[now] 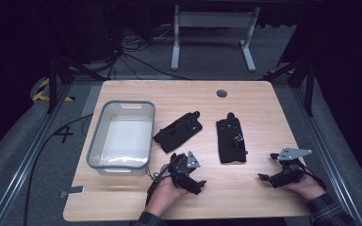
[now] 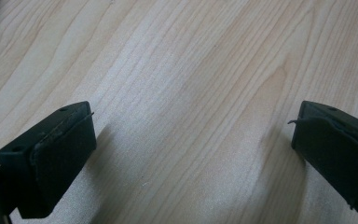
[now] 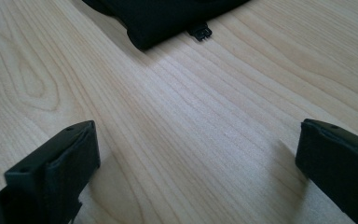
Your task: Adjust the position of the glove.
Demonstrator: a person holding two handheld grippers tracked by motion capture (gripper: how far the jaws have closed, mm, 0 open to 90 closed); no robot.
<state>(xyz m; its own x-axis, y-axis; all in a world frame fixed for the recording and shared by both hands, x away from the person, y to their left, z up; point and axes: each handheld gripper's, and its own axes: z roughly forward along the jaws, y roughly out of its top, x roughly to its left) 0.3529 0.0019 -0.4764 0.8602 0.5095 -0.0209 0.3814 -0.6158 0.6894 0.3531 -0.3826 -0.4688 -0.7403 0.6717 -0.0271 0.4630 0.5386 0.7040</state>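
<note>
Dim room all around: grey carpeted floor (image 1: pixel 23 136), black curtains at the sides, loose cables and a white metal stand (image 1: pixel 212 33) beyond the far edge, yellow-black hazard tape (image 1: pixel 41 89) at far left. Pale wooden table (image 1: pixel 245 101) in the middle, grain running lengthwise, a round grey grommet (image 1: pixel 222 93) near its far edge. On the left part, a clear plastic bin (image 1: pixel 121 135) with a grey rim. Just right of the bin, a black pouch (image 1: pixel 179 131) lying at a slant; further right, apart from it, a second black pouch (image 1: pixel 230 138) lying straight, its near corner and a small buckle up top in the right gripper view (image 3: pixel 168 18). Near the front edge, left gripper (image 1: pixel 201 183) held low over bare wood, just in front of the slanted pouch, jaws spread wide with nothing between them. Right gripper (image 1: pixel 262 176) likewise spread wide and empty, low over the wood, near the straight pouch's front right corner, not touching it.
</note>
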